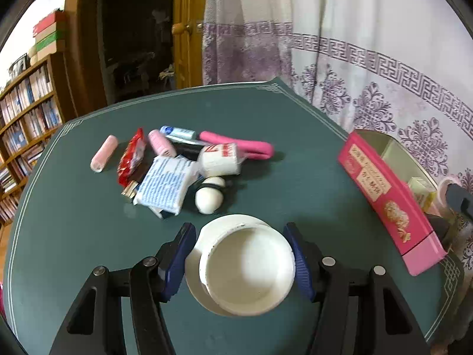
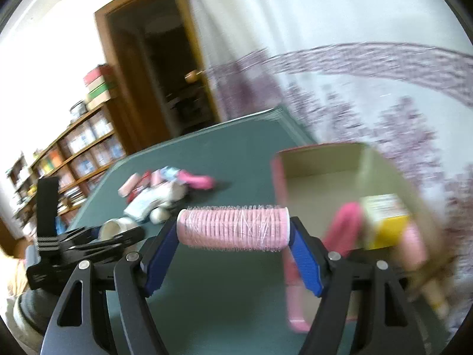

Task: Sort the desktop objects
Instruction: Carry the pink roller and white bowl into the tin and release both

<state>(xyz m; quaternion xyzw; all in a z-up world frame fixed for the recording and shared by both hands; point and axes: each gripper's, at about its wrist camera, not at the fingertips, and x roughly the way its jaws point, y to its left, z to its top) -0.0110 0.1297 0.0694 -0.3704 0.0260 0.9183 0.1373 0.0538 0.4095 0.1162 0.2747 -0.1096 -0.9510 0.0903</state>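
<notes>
My left gripper [image 1: 241, 247] is shut on a white round jar [image 1: 246, 269], its blue pads against both sides, just above the green table [image 1: 88, 251]. My right gripper [image 2: 233, 230] is shut on a pink hair roller [image 2: 233, 227], held crosswise, left of the open pink box [image 2: 322, 162]. A pile lies mid-table: two pink rollers [image 1: 104, 153], a red packet [image 1: 131, 156], a blue-white tissue pack [image 1: 165, 185], a white roll [image 1: 220, 159], a pink cloth [image 1: 239, 145], a white egg-shaped thing [image 1: 208, 198].
The pink box [image 1: 390, 204] stands at the table's right edge and holds a yellow carton [image 2: 384, 222] and pink items. A patterned curtain [image 1: 369, 68] hangs behind. A bookshelf [image 1: 26, 118] and a wooden doorway [image 1: 136, 38] are at the left.
</notes>
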